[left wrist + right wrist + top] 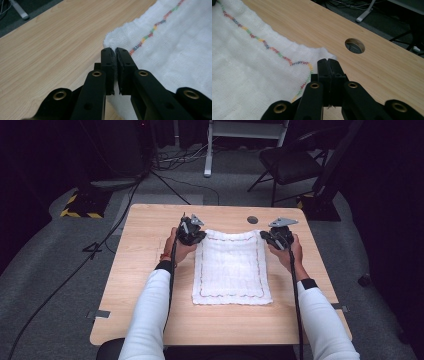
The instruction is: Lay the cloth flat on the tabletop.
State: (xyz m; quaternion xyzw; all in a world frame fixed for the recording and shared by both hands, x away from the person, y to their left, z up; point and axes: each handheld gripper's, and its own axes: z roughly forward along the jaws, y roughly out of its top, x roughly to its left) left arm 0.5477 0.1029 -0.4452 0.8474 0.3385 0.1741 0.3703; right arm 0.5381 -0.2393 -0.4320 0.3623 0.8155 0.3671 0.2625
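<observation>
A white cloth (231,270) with a multicoloured stitched border lies flat on the wooden table (145,270). My left gripper (196,237) is at its far left corner. In the left gripper view the jaws (115,50) are pressed together with a thin fold of the cloth (175,45) pinched between the pads. My right gripper (267,237) is at the far right corner. In the right gripper view its jaws (327,60) are shut over the corner of the cloth (244,67), with threads showing between the pads.
A round cable hole (252,219) is in the table just beyond the cloth, close to the right gripper (354,45). Past the far edge are a black chair (290,165), a white desk leg (207,150) and cables on the grey floor.
</observation>
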